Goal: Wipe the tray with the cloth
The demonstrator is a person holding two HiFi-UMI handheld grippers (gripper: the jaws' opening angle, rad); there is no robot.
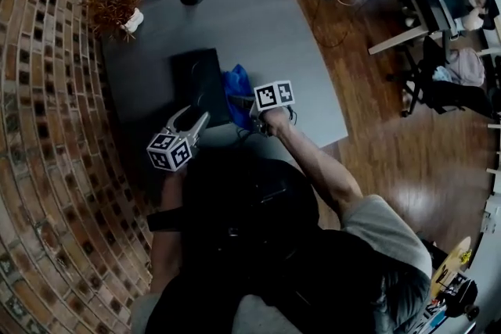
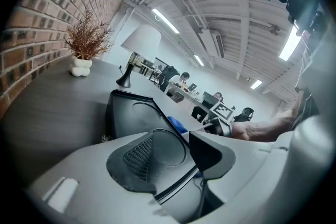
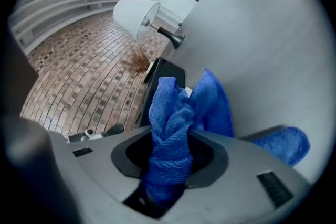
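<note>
Blue cloth (image 3: 169, 113) is pinched between the right tongs (image 3: 170, 153).

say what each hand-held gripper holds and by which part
Right hand-held gripper: blue cloth, pinched at a bunched fold. Left hand-held gripper: at the tray edge, grip unclear.

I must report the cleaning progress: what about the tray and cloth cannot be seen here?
Whether the tray is dirty: head view, too dark and small.
Tray's near edge: left gripper view, behind the left tongs.
Most of the tray: right gripper view, behind the cloth.
</note>
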